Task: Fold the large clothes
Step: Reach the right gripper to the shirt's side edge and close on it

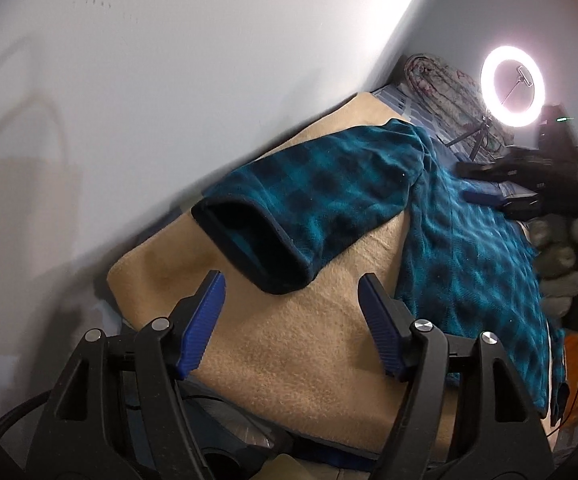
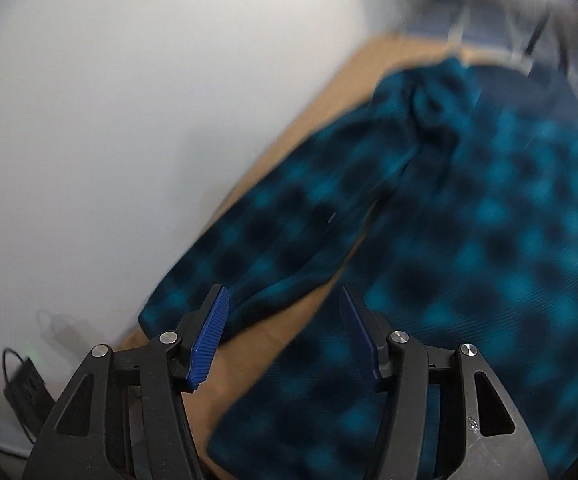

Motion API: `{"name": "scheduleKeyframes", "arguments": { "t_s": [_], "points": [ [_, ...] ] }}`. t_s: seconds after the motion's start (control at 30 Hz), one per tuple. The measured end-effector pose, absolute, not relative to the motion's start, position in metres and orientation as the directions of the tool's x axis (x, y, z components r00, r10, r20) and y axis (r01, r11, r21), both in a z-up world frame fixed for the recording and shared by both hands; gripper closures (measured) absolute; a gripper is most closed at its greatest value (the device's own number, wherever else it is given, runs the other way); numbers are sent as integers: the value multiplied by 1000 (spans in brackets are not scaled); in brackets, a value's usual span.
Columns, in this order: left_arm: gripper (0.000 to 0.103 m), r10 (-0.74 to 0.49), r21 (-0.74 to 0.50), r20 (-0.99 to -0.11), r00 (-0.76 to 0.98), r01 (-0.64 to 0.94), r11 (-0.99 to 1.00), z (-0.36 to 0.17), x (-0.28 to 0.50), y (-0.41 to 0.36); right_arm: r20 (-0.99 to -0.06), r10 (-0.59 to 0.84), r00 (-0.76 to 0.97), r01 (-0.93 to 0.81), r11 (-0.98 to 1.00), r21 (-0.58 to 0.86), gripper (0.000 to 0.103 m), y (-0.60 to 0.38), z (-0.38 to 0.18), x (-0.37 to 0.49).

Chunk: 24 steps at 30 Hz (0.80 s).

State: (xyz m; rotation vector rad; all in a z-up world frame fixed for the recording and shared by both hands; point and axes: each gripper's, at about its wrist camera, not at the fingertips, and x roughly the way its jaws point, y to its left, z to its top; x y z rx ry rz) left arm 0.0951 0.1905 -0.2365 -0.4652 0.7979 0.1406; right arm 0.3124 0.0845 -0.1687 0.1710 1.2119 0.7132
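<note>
The left hand-held gripper (image 1: 291, 300) hangs with jaws apart and empty, just short of the sleeve (image 1: 309, 208) cuff of the teal checked garment (image 1: 469, 248), which lies spread on the tan blanket (image 1: 289, 352). Right of the sleeve, the right hand-held gripper (image 2: 285, 320) hovers, likewise apart and empty. Pinching blanket with the cuff could drag both; a shallow bite could let the fleece slip mid-fold.
</note>
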Motion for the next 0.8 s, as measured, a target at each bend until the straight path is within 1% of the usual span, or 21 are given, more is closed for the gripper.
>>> {"name": "scheduleKeyframes", "arguments": {
  "t_s": [0.2,0.33,0.47,0.5,0.53,0.57,0.6,0.63,0.73,0.8],
  "points": [
    [32,-38,-352,-716,697,-314,882,-239,90,199,-763,646,6,-253,740,624,46,117,-231,309],
    [32,-28,-344,-722,692,-324,881,-241,87,203,-767,641,-27,-266,735,623,46,141,-247,295],
    [32,-23,-337,-726,687,-327,883,-242,85,204,-776,630,-6,-269,747,608,46,155,-246,288],
    [32,-22,-336,-726,687,-328,883,-242,85,204,-772,636,-1,-260,745,614,49,156,-247,287],
    [32,-21,-337,-726,687,-328,883,-242,84,204,-768,640,1,-251,744,619,56,157,-246,288],
    [32,-22,-338,-727,687,-329,882,-242,84,204,-767,641,-5,-243,744,623,76,159,-247,288],
    [32,-25,-342,-727,687,-329,880,-242,84,205,-767,642,-17,-230,744,628,92,162,-250,289],
    [32,-27,-345,-726,687,-330,879,-242,84,205,-762,647,-30,-215,740,637,97,163,-253,289],
    [32,-35,-359,-722,691,-331,873,-241,87,209,-759,650,-35,-210,737,642,99,161,-248,289],
    [32,-42,-371,-714,698,-328,869,-238,89,212,-760,649,-38,-254,729,636,100,154,-234,286]
  ]
}}
